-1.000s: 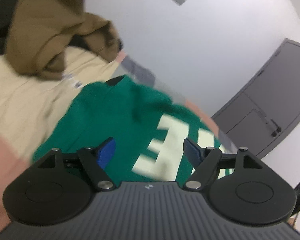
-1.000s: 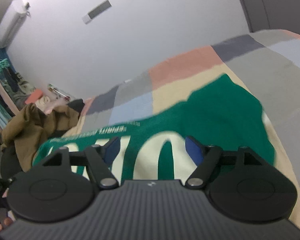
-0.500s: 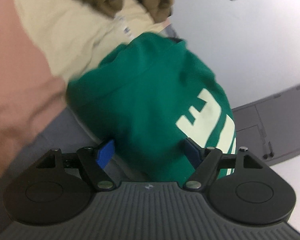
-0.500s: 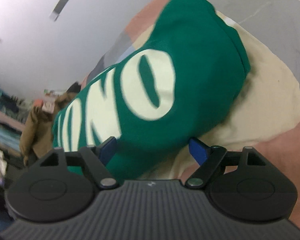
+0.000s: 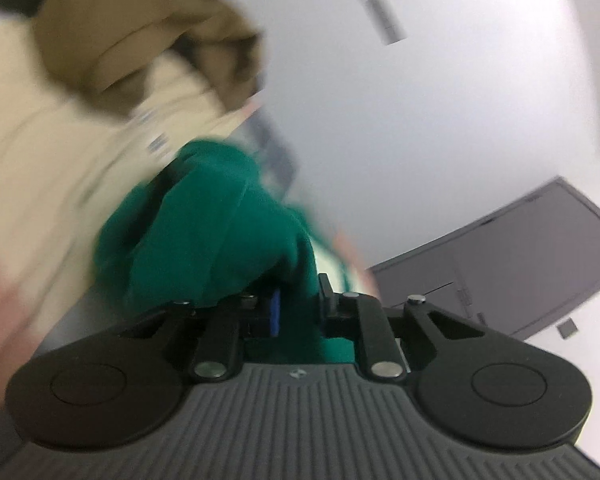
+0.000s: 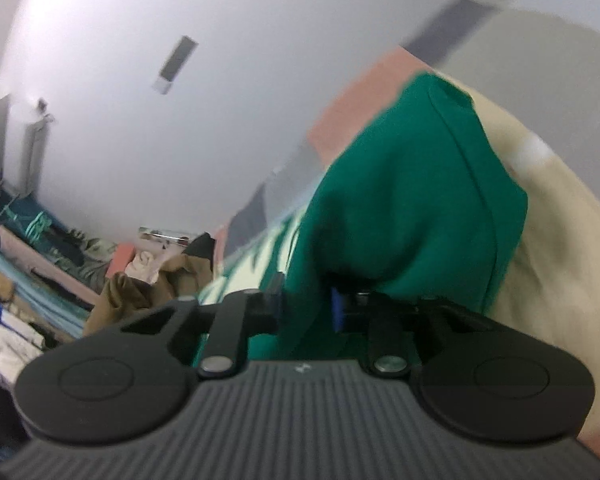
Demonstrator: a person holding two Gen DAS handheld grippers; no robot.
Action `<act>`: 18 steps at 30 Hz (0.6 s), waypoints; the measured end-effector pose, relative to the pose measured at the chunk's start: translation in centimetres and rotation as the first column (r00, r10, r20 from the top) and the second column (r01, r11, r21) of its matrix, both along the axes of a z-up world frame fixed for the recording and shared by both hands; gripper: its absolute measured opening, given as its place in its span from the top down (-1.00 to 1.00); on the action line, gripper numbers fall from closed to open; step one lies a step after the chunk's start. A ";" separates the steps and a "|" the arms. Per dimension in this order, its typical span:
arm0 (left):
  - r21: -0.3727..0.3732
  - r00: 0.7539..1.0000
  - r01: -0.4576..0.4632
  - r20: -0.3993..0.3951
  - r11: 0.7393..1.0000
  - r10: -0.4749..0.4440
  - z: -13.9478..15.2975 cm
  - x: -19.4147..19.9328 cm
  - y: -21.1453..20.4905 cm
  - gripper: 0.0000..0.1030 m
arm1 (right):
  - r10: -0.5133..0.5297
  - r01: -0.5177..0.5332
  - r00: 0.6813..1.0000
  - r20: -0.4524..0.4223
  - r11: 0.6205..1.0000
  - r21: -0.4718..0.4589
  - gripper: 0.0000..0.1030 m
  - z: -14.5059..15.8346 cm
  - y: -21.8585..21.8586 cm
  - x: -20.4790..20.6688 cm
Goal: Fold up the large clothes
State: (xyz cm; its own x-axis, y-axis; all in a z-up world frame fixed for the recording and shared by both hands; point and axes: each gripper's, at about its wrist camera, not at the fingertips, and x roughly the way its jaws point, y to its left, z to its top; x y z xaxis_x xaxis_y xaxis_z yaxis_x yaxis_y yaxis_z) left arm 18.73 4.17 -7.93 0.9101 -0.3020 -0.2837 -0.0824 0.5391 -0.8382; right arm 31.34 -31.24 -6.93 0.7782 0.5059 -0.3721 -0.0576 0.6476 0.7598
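On the bed, across its patchwork cover (image 6: 356, 92), the green sweatshirt (image 5: 220, 232) lies bunched, and I take it as my landmark for everything else. At the sweatshirt's left end my left gripper (image 5: 298, 304) is closing, with a thick fold of green cloth between the blue pads; from what shows, the pads already press on it. At its right end my right gripper (image 6: 306, 302) is closing in the same way on another gathered fold, near a stitched seam that runs up the cloth.

I judge the step in hand to be seizing both ends so that the garment can be lifted and laid flat or folded over. To do it well I should let both grips finish before pulling, take a full bite of cloth and not just a thin edge, and raise both ends together so the body hangs even and does not twist.

The sweatshirt looks like soft, thick knit, matt and heavy, with pale cream lettering (image 6: 260, 256) toward its middle. Beyond its left end sits a crumpled tan garment (image 5: 140, 40), limp and folded on itself. Under the sweatshirt lies cream cloth (image 6: 548, 264), smooth and lightly creased, amid pink and grey blocks.
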 end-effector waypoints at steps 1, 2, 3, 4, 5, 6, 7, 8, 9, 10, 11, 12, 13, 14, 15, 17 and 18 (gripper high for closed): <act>0.022 1.000 -0.003 0.018 1.000 0.002 0.4 0.6 -0.1 0.63 | 0.002 -0.002 1.000 0.011 1.000 -0.010 0.53 0.1 0.1 0.5; 0.036 1.000 -0.007 0.018 0.999 0.006 0.5 1.1 -0.2 0.63 | 0.005 -0.005 1.000 0.015 1.000 -0.017 0.53 -0.1 0.2 1.1; 0.049 1.000 -0.010 0.011 0.999 0.009 0.4 1.7 -0.4 0.63 | 0.007 -0.006 1.000 0.015 1.000 -0.021 0.53 -0.4 0.2 1.6; 0.066 1.000 -0.014 0.001 0.998 0.014 0.2 2.2 -0.5 0.63 | 0.007 -0.007 1.000 0.011 1.000 -0.027 0.54 -0.9 0.2 1.9; 0.085 1.000 -0.019 -0.014 0.996 0.020 -0.3 2.7 -0.7 0.63 | 0.008 -0.008 1.000 0.007 0.999 -0.035 0.54 -1.3 0.1 2.2; 0.095 0.999 -0.021 -0.032 0.995 0.024 -0.9 3.2 -0.7 0.63 | 0.011 -0.011 1.000 0.003 0.999 -0.043 0.54 -1.8 0.1 2.4; 0.097 0.998 -0.022 -0.059 0.995 0.028 -1.6 3.6 -0.8 0.63 | 0.015 -0.015 1.000 0.000 0.999 -0.044 0.54 -2.1 0.3 2.7; 0.096 0.996 -0.019 -0.081 0.995 0.027 -2.3 3.7 -0.8 0.63 | 0.018 -0.018 1.000 0.000 0.999 -0.043 0.56 -2.5 0.3 2.9; 0.098 0.996 -0.017 -0.089 0.995 0.025 -2.7 3.7 -0.9 0.63 | 0.020 -0.020 1.000 0.001 0.999 -0.049 0.58 -2.8 0.4 2.8; 0.099 0.996 -0.017 -0.088 0.995 0.026 -2.9 3.5 -0.8 0.63 | 0.021 -0.021 1.000 -0.003 0.998 -0.060 0.58 -3.0 0.6 3.0; 0.098 0.996 -0.019 -0.086 0.995 0.027 -2.9 3.3 -1.0 0.63 | 0.018 -0.018 1.000 -0.009 0.998 -0.062 0.58 -3.3 0.6 3.2; 0.093 0.996 -0.020 -0.086 0.995 0.028 -2.7 3.0 -1.1 0.62 | 0.010 -0.011 1.000 -0.016 0.999 -0.050 0.58 -3.5 0.4 3.0; 0.084 0.996 -0.019 -0.087 0.996 0.027 -2.7 2.7 -0.7 0.62 | 0.003 -0.004 1.000 -0.021 0.999 -0.038 0.57 -3.6 0.4 2.8; 0.067 0.996 -0.020 -0.090 0.998 0.026 -2.7 2.3 -0.8 0.60 | -0.006 0.005 1.000 -0.030 1.000 -0.023 0.52 -3.5 0.3 2.5; 0.047 0.995 -0.025 -0.095 0.999 0.030 -2.7 2.0 -0.7 0.57 | -0.015 0.014 0.999 -0.039 1.000 -0.004 0.47 -3.4 0.2 2.0; 0.002 0.993 -0.027 -0.114 1.000 0.027 -2.9 1.3 -0.5 0.28 | -0.024 0.026 0.997 -0.068 0.999 0.027 0.25 -3.2 0.1 1.2; -0.024 0.992 -0.022 -0.125 0.999 0.019 -3.1 0.9 -0.5 0.02 | -0.020 0.024 0.996 -0.083 0.998 0.050 -0.08 -3.2 0.2 0.8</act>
